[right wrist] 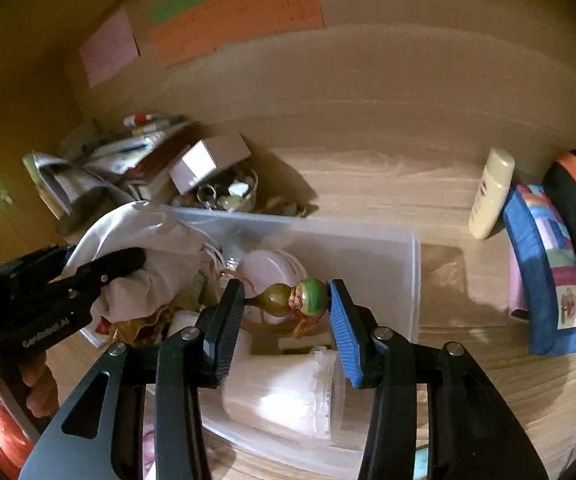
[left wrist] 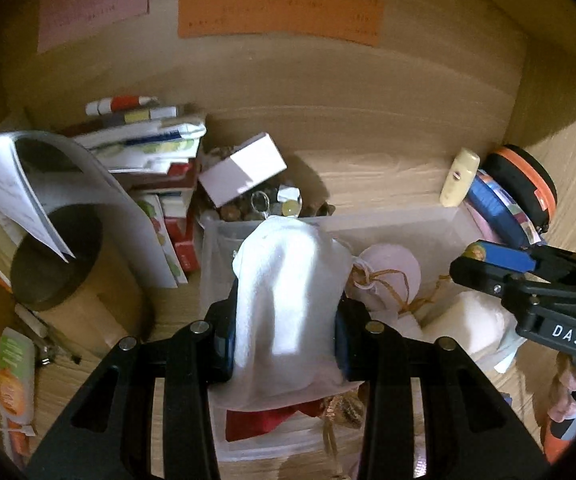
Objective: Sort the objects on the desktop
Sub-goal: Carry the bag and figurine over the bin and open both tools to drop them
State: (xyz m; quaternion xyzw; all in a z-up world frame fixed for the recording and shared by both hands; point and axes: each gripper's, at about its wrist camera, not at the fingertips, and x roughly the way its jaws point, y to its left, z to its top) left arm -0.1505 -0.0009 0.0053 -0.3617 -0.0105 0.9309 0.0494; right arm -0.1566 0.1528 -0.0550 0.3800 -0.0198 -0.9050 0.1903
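At the desk's left edge a dark cylinder (left wrist: 55,256) stands by stacked books (left wrist: 155,148). Over the clear plastic bin (left wrist: 408,220), the left gripper (left wrist: 283,320) has its jaws clamped on a white cloth pouch (left wrist: 288,300), lifted above the bin's left end. Further right, the right gripper (right wrist: 285,300) pinches a small green-and-olive gourd ornament (right wrist: 296,298) end to end above the bin's middle. A cream bottle (right wrist: 492,192) and blue pouch (right wrist: 548,268) lean near the right edge.

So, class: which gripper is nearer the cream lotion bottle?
Right. The right gripper, clamping a small gourd, is nearer the cream lotion bottle; the left gripper holds a white pouch farther away.
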